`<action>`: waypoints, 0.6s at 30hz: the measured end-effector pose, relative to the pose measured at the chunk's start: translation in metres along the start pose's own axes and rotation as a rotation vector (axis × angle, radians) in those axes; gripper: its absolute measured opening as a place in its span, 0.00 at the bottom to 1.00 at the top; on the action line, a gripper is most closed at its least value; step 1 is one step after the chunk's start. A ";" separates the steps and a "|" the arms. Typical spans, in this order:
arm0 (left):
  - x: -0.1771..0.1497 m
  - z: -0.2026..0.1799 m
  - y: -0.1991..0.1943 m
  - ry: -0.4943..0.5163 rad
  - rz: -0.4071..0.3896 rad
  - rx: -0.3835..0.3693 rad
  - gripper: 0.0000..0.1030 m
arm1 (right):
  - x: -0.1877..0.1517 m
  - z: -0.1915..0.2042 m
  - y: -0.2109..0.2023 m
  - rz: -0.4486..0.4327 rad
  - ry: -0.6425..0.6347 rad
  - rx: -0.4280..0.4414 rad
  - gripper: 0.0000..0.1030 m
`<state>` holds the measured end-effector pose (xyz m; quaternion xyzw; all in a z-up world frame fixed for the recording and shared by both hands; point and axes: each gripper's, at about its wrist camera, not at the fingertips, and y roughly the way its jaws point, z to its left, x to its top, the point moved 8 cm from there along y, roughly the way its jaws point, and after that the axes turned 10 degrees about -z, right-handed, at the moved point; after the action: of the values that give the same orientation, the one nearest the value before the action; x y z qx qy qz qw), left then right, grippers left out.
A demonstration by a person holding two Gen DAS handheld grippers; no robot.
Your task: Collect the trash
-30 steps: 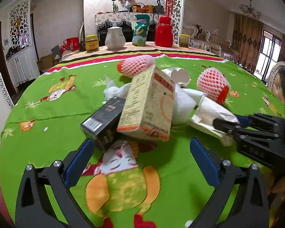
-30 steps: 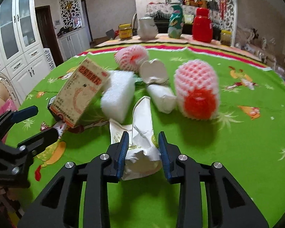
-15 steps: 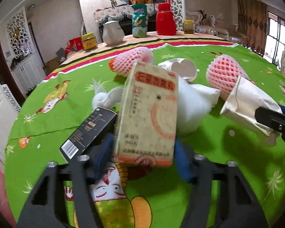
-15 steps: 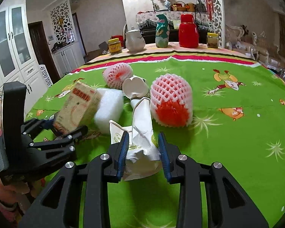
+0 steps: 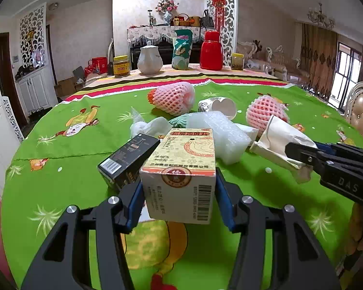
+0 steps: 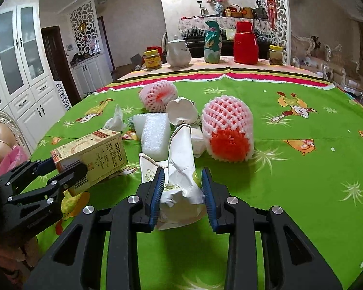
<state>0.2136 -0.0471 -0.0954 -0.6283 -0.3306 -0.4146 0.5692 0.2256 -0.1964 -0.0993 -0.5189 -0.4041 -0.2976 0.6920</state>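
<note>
1. Trash lies heaped mid-table on the green cartoon cloth (image 5: 60, 183), and two pieces are already in hand: the left tongs (image 5: 179, 205) have just been closing and now clamp a yellow medicine carton (image 5: 181, 169) by its sides, while the right tongs (image 6: 182, 191) are shut tight on a crumpled white paper bag (image 6: 181, 159).
2. Done well, this step looks like a clean lift: both loads raised straight clear of the heap before any swing away, the carton kept level so it does not slide from the blue pads.
3. A black box (image 5: 128, 157) leans against the carton's left side and would likely tip or drag if the carton is pulled sideways.
4. Just behind sit a white foam block (image 6: 156, 133), a crushed paper cup (image 6: 182, 111), tissue (image 6: 115, 120) and two pink foam fruit nets (image 6: 227, 133), all close enough to be knocked.
5. Jars, a white teapot (image 5: 149, 59) and a red flask (image 5: 211, 50) stand well apart at the table's far edge. No bin is in view.
</note>
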 end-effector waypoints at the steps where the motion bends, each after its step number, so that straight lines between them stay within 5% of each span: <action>1: -0.001 0.001 -0.003 -0.005 -0.003 -0.001 0.50 | 0.000 0.000 -0.001 -0.002 0.000 0.002 0.30; 18: 0.000 0.005 -0.034 -0.021 -0.055 -0.005 0.50 | 0.002 0.010 -0.015 -0.048 0.015 0.042 0.30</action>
<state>0.1840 -0.0378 -0.0803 -0.6246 -0.3528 -0.4243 0.5526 0.2112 -0.1910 -0.0894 -0.4920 -0.4176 -0.3095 0.6984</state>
